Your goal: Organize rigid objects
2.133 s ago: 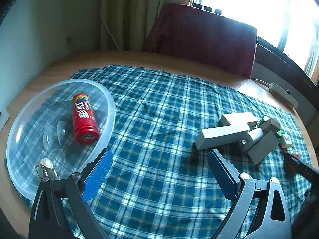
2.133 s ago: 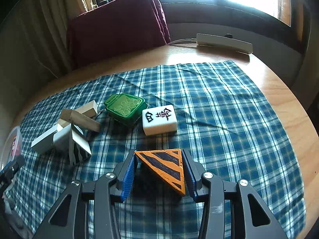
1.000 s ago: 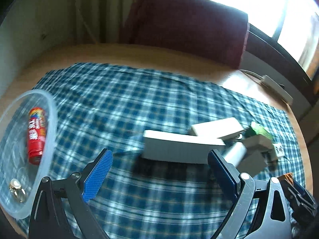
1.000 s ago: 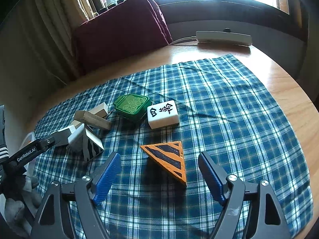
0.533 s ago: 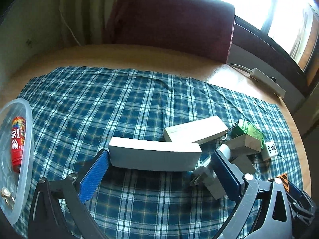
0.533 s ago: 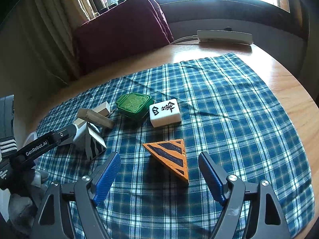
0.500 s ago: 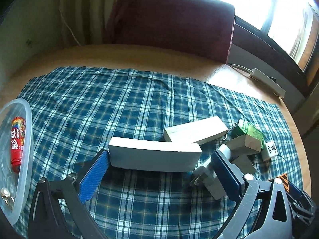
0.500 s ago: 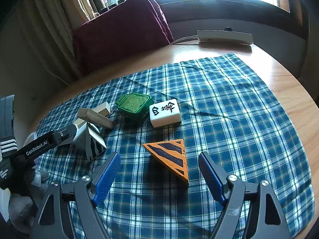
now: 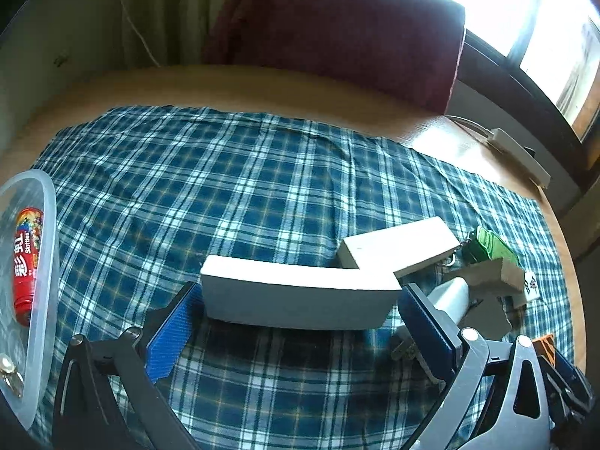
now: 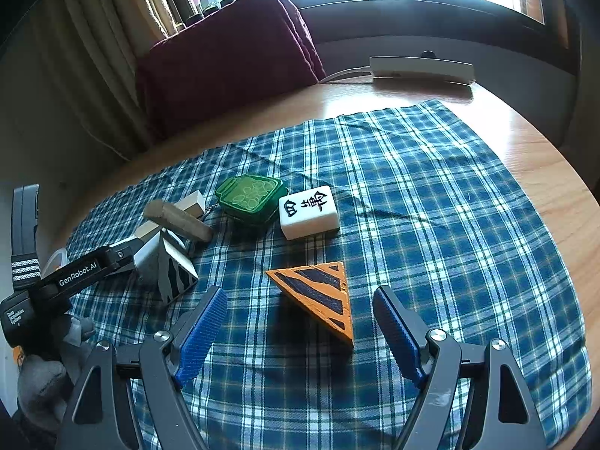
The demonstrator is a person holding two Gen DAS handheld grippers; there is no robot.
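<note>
The left tool [image 9: 296,322] is set around the ends of a long white block [image 9: 296,300], pads at or very near both ends; firm contact cannot be confirmed. The right tool [image 10: 300,330] is spread wide, with the orange striped wedge [image 10: 318,296] lying between its fingers, untouched. A clear tray [image 9: 45,225] holding a red candy tube [image 9: 26,262] is seen at the left edge. Farther off, a second white block [image 9: 401,251], a green keychain case [image 10: 251,198] and a mahjong tile [image 10: 309,212] are grouped on the plaid cloth [image 10: 431,206] over the bench [image 10: 532,142].
</note>
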